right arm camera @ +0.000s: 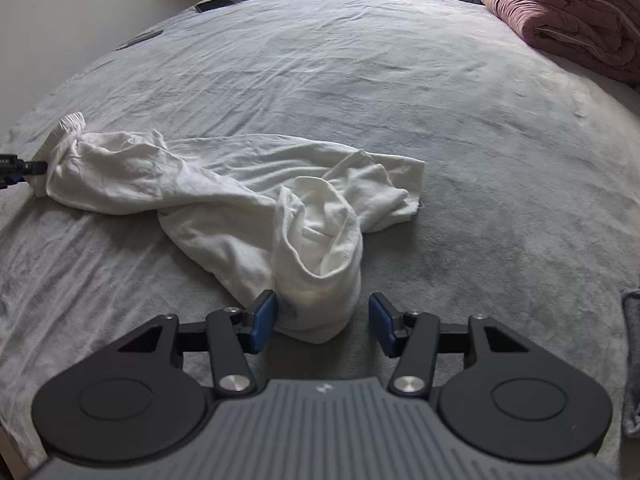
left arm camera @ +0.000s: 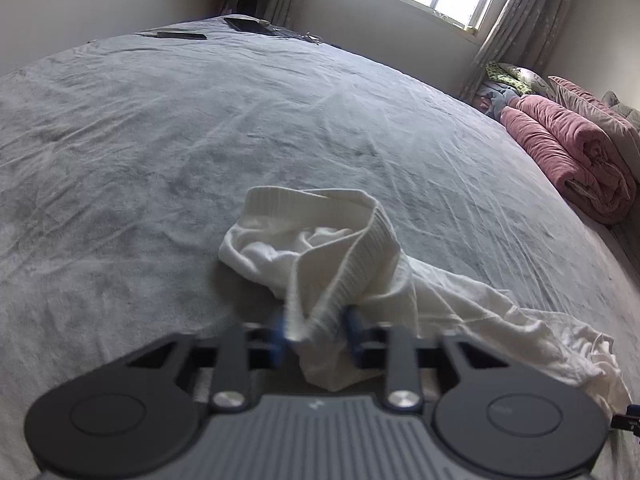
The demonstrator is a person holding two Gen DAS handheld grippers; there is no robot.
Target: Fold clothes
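A crumpled white pair of trousers point(right arm camera: 224, 184) lies on the grey bed point(right arm camera: 400, 92). In the left wrist view its ribbed waistband point(left arm camera: 340, 240) stands up in a loop, and a fold of it runs down between my left gripper's point(left arm camera: 316, 334) blue pads, which are blurred and pinch it. That gripper also shows at the far left of the right wrist view, as the left gripper point(right arm camera: 24, 168) against the waistband end. My right gripper point(right arm camera: 322, 320) is open, its pads on either side of a trouser leg's open end point(right arm camera: 320, 248), touching nothing.
A folded pink quilt point(right arm camera: 568, 12) lies at the bed's far right, with more bedding point(left arm camera: 508, 84) behind it. Dark flat objects point(left arm camera: 252, 24) rest at the far end near the window. A grey cloth edge point(right arm camera: 632, 360) shows at the right border.
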